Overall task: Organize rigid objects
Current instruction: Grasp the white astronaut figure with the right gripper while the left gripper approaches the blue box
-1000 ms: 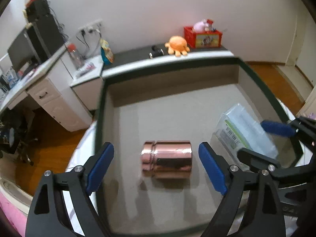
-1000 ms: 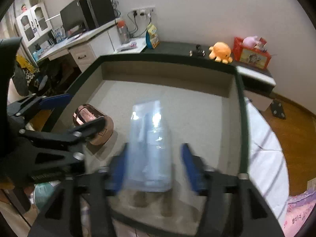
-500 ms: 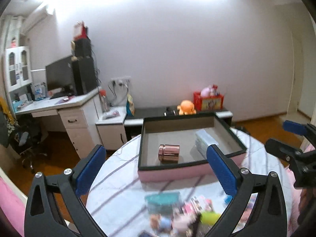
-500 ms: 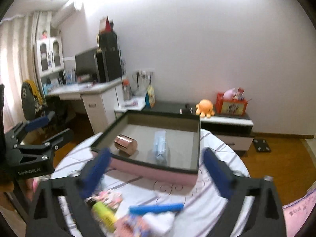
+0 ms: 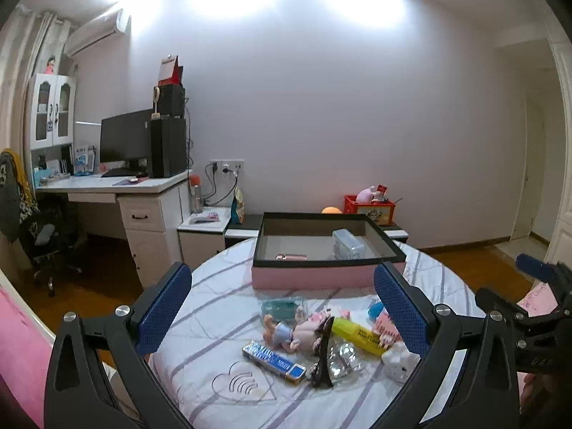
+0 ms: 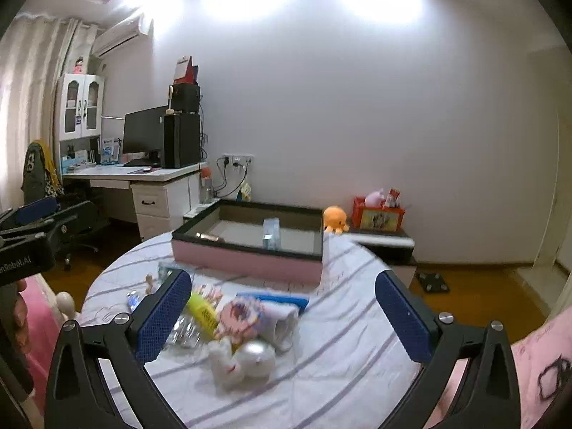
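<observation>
Both my claws, left point(image 5: 282, 316) and right point(image 6: 282, 316), now apart, empty; copper canister point(image 5: 291, 257) and clear case point(image 5: 347, 244) deposited inside pink box point(image 5: 321, 279); next pick pending.

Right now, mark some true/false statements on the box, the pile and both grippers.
1. The rose-gold canister lies inside the pink box. True.
2. The left gripper is clamped on the yellow highlighter. False: its jaws are wide open and empty, and the highlighter lies on the striped tablecloth.
3. The clear plastic case sits in the box, apart from the canister. True.
4. The right gripper holds the clear case. False: it is open with nothing between its fingers.
5. The box is full to the rim. False: only those two items show inside; the toys and stationery are on the cloth in front of it.
</observation>
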The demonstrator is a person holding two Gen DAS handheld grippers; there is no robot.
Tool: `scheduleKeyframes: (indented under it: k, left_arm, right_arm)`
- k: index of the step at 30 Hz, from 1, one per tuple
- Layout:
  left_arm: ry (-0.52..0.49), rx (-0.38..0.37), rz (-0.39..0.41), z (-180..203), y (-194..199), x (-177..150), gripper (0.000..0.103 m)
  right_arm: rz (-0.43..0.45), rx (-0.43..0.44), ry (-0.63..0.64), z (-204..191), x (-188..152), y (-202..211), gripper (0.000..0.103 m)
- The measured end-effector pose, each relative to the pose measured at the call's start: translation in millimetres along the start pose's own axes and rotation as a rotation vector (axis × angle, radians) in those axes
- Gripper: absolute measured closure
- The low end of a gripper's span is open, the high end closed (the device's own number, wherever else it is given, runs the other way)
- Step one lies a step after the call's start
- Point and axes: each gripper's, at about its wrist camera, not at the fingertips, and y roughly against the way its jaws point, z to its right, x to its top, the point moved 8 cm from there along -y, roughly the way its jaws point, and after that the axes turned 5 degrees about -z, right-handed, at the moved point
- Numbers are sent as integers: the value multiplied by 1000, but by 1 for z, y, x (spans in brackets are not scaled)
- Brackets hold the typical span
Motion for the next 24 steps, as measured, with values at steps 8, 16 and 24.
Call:
scheduleKeyframes:
  k: [8, 16, 24]
  left_arm:
    - [-29, 16, -87, -7, -16, -25, 0]
    - [-54, 28, -228, -15, -49, -66, 0]
    - [-88, 47, -303, -21, -71, -88, 0]
  right_arm:
    - [-102, 30, -13, -9, -34, -23, 0]
    - [-277, 77, -2, -21, -79, -72, 0]
    - [-367, 125, -19, -24, -95, -104, 0]
